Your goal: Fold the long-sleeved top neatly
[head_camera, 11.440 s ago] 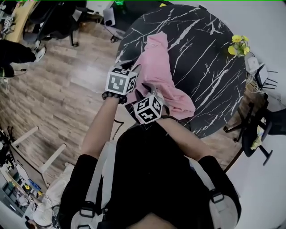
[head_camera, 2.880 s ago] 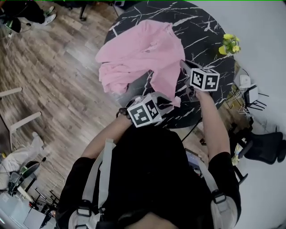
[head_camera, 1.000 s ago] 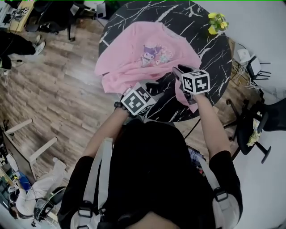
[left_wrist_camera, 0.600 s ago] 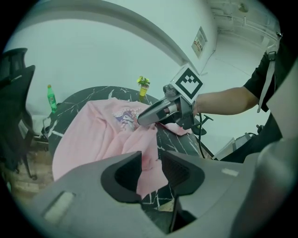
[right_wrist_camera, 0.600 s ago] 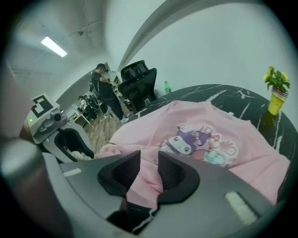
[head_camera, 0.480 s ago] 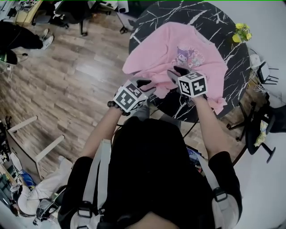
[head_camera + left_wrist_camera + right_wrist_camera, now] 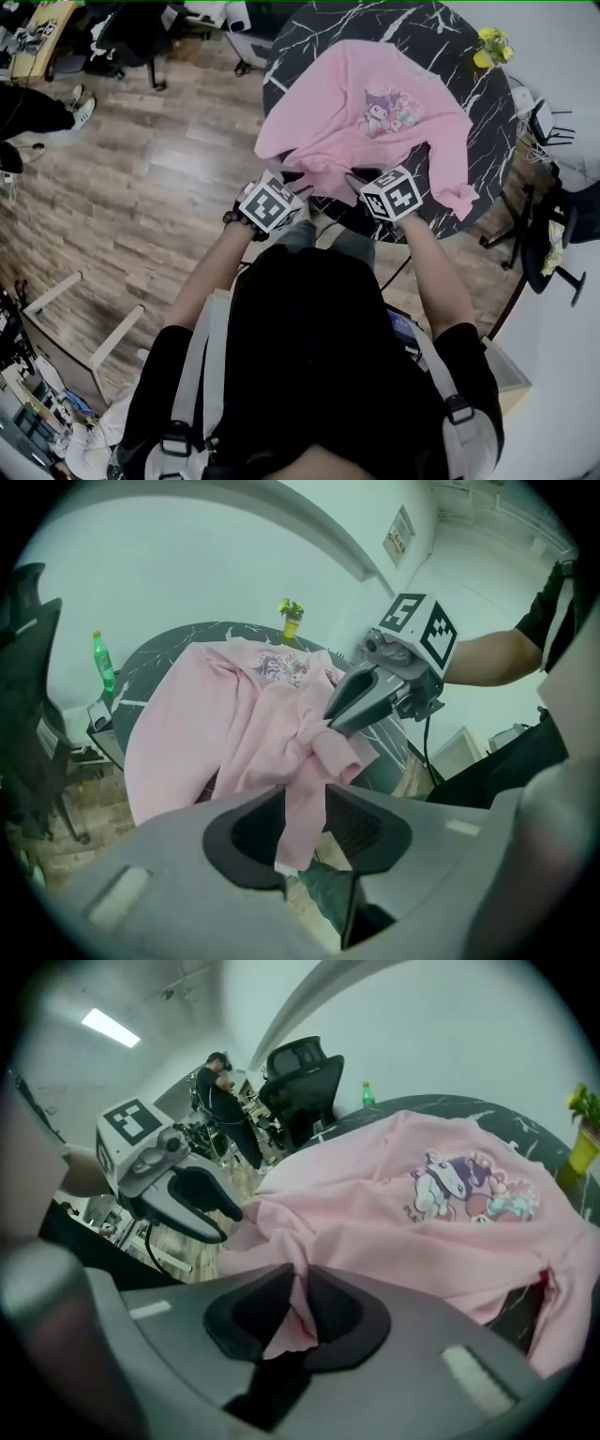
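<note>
Nothing is folded yet, I'd say: on the round black table [image 7: 309, 33] the pink top [image 7: 361, 112] lies spread print-up, its near hem bunched at the edge. Both of the person's arms reach forward and down, close together. The left gripper [image 7: 302, 829] pinches hem cloth. The right gripper [image 7: 298, 1314], whose jaws have just been closing, clamps fabric too.

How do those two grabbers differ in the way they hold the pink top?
The left gripper has its jaws wider apart, clamping a thick strip of the pink top that hangs down through them. The right gripper has jaws that have just been closing and sit nearer together on a thinner fold. In the head view the left gripper holds the near edge's left part, the right gripper a spot further right. Both grip the top's near edge.
</note>
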Available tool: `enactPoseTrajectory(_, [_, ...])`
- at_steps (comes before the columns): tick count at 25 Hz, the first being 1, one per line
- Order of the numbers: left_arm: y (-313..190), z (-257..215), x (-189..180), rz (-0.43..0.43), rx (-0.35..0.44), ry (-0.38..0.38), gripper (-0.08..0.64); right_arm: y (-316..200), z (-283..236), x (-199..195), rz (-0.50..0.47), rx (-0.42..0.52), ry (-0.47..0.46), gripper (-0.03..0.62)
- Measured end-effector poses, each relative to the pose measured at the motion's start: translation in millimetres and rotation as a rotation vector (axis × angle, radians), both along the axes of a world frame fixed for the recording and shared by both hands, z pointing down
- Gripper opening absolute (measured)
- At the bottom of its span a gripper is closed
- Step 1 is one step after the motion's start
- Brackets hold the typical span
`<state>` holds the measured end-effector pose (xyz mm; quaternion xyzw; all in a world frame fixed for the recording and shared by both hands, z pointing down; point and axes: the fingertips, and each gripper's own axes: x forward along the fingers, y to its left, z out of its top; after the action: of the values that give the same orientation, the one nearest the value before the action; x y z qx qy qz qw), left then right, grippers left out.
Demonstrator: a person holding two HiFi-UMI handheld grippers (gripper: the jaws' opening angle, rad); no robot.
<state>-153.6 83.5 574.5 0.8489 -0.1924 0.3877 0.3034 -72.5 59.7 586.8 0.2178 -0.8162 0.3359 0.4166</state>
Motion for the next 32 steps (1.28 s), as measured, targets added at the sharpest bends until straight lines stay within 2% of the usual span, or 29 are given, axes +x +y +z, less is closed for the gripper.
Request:
enactPoseTrajectory(3, [2,9,5,0.037,-0.008,-0.018,0.144,18,0,21,0.052,-0.026,0.003,0.046])
enactPoseTrajectory(16, [31,22,34,0.232,-0.058,-0.072,0.144,100,8,123,0.357,-0.063,0.029,0.048])
enactPoseTrajectory(20, [33,27,38,0.259,-0.062,-0.092,0.144,112,18,159,0.404,-0.045,0.100,0.048])
enactPoseTrajectory(23, [31,25,41,0.266,-0.053,-0.103,0.144,112,15,169,0.447,-0.028,0.082,0.051])
enactPoseTrajectory(24, [29,23,44,0.266,-0.048,-0.101,0.144,110,12,169,0.453,-0.021,0.070,0.071])
enactPoseTrajectory(27, [22,11,56,0.263,-0.032,-0.079,0.144,105,5,170,0.444,0.000,0.054,0.126])
enactPoseTrajectory(32, [4,-12,92,0.261,0.007,-0.015,0.144,84,0,190,0.449,0.043,0.071,0.152])
